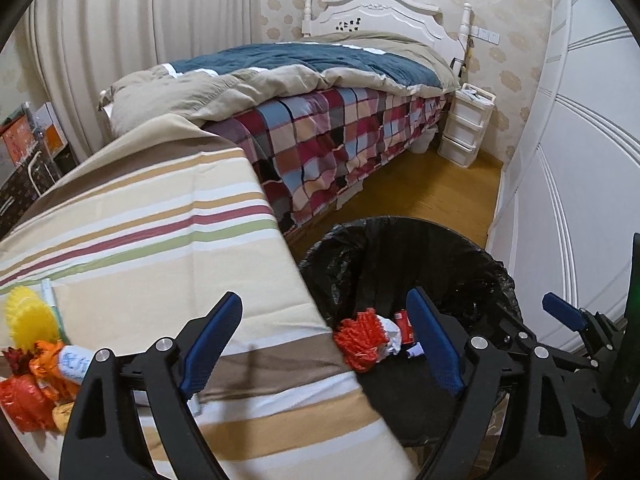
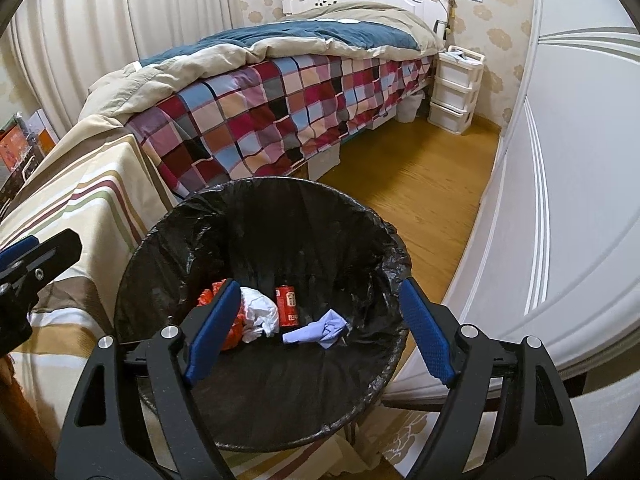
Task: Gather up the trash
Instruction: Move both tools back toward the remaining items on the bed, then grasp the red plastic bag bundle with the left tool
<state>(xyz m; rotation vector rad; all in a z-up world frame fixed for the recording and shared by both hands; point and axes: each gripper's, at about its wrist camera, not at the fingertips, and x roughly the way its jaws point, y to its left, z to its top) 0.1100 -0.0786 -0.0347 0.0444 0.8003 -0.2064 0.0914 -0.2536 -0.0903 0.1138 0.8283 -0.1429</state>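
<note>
Two grippers hang over the bin, both spread wide with nothing between the blue pads: the right gripper sits square above the black liner, and the left gripper straddles the edge where the striped table cover meets the bin's rim. Down in the bag I can see what is already collected: a red can, a white crumpled paper, a pale blue scrap and an orange-red mesh wad lying against the near wall. More rubbish waits on the table at the far left of the left wrist view, touching in one heap: a yellow net piece, orange wrappers and a small white printed packet. To my eye the drop is done and the sensible next step is a return to that pile. I'd take one piece at a time with the left gripper, jaws kept wide until they bracket the wrapper, pinching the crumpled bulk rather than a loose corner, since thin film slips. Lift clear of the cloth so the cover isn't dragged, and let go only once well inside the rim.
</note>
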